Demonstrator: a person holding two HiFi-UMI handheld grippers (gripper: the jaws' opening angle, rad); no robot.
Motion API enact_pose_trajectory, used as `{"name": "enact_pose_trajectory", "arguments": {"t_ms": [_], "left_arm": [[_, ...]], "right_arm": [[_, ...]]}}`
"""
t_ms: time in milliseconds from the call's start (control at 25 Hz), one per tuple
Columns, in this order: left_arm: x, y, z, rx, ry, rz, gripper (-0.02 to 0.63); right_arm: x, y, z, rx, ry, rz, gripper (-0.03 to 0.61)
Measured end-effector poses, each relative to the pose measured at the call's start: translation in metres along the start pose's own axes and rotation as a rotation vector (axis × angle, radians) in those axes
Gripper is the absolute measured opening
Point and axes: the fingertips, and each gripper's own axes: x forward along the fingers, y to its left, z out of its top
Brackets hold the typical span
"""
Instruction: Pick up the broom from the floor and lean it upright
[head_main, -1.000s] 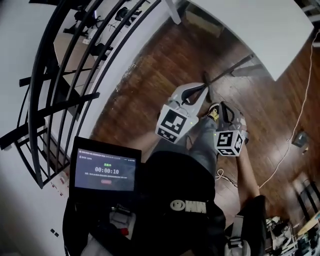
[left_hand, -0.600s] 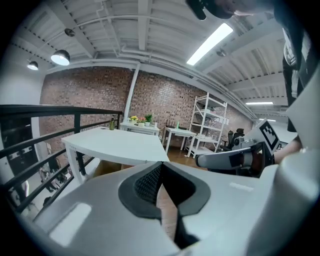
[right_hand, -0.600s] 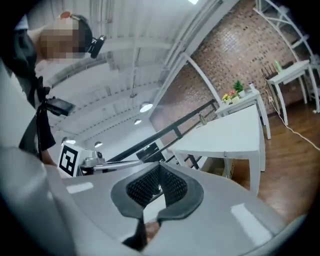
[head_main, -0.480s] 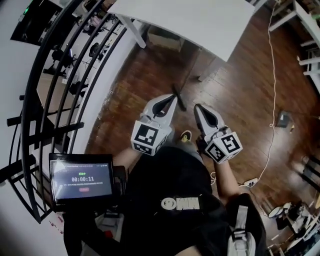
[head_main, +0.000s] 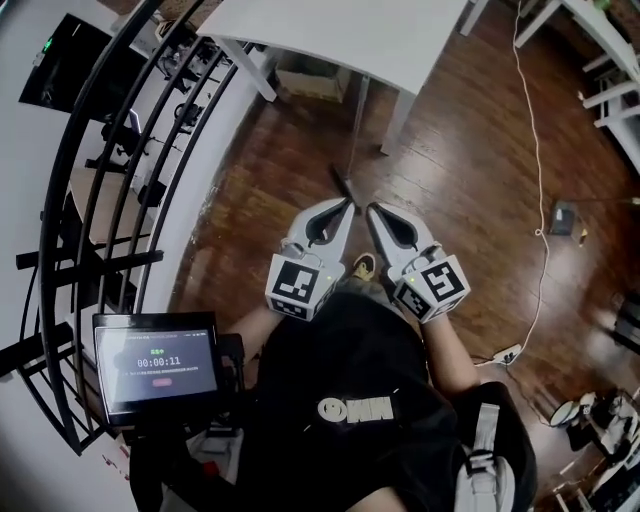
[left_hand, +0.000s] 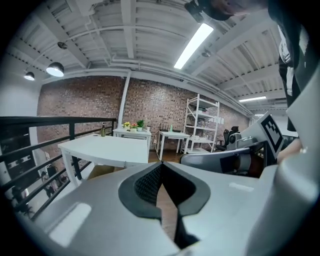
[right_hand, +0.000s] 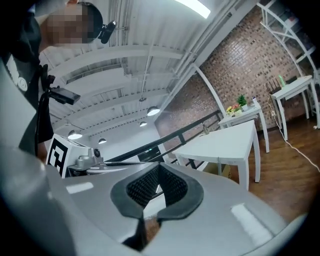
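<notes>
Broom, dark at its lower end with a thin pale handle (head_main: 341, 186), sits on the brown wooden floor (head_main: 470, 180) just ahead of the tips of your left gripper (head_main: 348, 204). Its handle runs toward the edge of the white table (head_main: 400, 40); whether it rests there cannot be told. Your left gripper's jaws are closed tip to tip, and only floor shows through their hollow. Your right gripper (head_main: 370, 208), just beside it, is closed too. The broom lies between neither pair.
</notes>
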Motion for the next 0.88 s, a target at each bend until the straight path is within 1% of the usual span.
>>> {"name": "enact_pose_trajectory", "arguments": {"t_ms": [160,320,400,520,640,880], "left_arm": [[0.004,-0.015,0.001,-0.006,0.011,-0.001,0.017],[0.006,-0.024,0.019,0.042,-0.017,0.013,0.017],[-0.004,-0.022,0.024,0.046,-0.02,0.013,0.017],[-0.014,-0.017,0.017,0.038,-0.02,-0.002,0.017],[-0.014,-0.011,0.013,0.03,-0.025,0.003,0.017],[-0.013,-0.007,0.018,0.031,-0.045,0.015,0.017]], "right_arm": [[-0.014,-0.004,0.002,-0.009,-0.002,-0.02,0.005],[-0.025,-0.005,0.013,-0.04,0.002,-0.036,0.005],[-0.021,0.003,0.014,-0.045,0.004,-0.044,0.005],[-0.011,0.018,0.008,-0.064,0.009,-0.032,0.003],[-0.003,0.022,0.005,-0.08,0.006,-0.014,0.004],[0.004,0.024,0.01,-0.073,-0.001,0.013,0.005]]}}
